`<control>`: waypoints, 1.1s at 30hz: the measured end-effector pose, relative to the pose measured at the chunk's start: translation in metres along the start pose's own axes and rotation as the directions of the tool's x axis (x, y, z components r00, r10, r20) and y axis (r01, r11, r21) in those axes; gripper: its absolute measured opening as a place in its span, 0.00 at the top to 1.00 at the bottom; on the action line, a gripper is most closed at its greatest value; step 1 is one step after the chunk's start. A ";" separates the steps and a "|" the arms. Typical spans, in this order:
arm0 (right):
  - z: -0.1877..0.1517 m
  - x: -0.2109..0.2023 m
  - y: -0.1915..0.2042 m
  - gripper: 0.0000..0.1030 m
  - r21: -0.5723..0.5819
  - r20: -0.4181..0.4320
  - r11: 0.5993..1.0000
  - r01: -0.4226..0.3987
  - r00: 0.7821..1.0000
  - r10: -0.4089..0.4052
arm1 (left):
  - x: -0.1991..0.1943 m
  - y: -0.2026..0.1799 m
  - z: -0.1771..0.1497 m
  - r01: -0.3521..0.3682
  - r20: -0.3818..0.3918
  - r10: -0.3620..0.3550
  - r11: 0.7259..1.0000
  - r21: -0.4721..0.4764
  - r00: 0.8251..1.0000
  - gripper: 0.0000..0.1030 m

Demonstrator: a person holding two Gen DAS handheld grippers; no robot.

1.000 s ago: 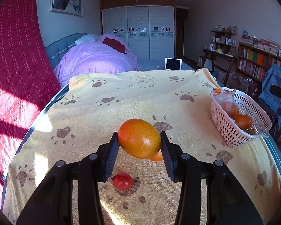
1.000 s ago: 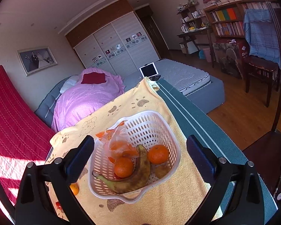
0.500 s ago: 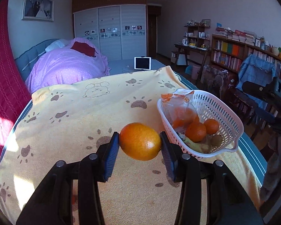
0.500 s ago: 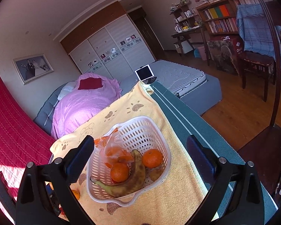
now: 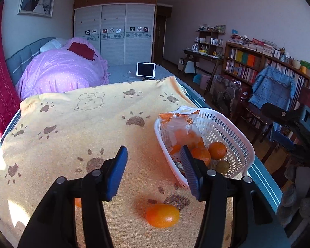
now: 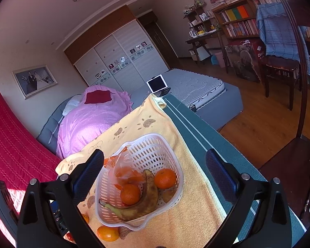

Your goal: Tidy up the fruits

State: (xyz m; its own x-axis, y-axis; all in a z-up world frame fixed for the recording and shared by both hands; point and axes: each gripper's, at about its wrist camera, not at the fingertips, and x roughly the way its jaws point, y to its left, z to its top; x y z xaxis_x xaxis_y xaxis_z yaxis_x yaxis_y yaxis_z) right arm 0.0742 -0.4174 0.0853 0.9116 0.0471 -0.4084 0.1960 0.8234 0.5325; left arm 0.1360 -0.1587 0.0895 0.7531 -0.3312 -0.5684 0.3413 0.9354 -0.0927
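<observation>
Below the left gripper [image 5: 154, 172], whose blue pads have just been spreading and now stand apart with nothing between them, an orange oval fruit [image 5: 162, 215] lies on the yellow paw-print towel [image 5: 72, 128] covering the counter, close under the right-hand finger and just short of the white basket [image 5: 233, 136]. That basket sits ahead and to the right of this gripper; its near wall is partly hidden behind the right pad. Inside it lie a clear bag with orange contents [image 5: 180, 128], two mandarins [image 5: 217, 150] and a small brownish fruit [image 5: 222, 166]. From the right gripper [image 6: 155, 171], spread wide and holding nothing, the basket lies straight ahead between the fingers, showing a spotted banana [image 6: 142, 202] curved between the mandarins. Another small orange piece [image 5: 78, 202] peeks out beside the left gripper's left finger
</observation>
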 end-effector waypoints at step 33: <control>0.005 -0.017 0.008 0.03 0.028 0.004 0.998 -0.054 0.999 0.054 | -0.030 -0.026 -0.119 0.106 -0.338 -0.093 0.994 0.022 0.937 0.55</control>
State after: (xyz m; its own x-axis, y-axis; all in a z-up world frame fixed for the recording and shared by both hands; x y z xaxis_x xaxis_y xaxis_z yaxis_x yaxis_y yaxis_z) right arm 0.0624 -0.4149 0.0998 0.9222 0.0889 -0.3764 0.1570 0.8035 0.5743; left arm 0.0375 -0.1581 0.0113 0.4840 -0.3549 -0.7999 0.4317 0.8919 -0.1345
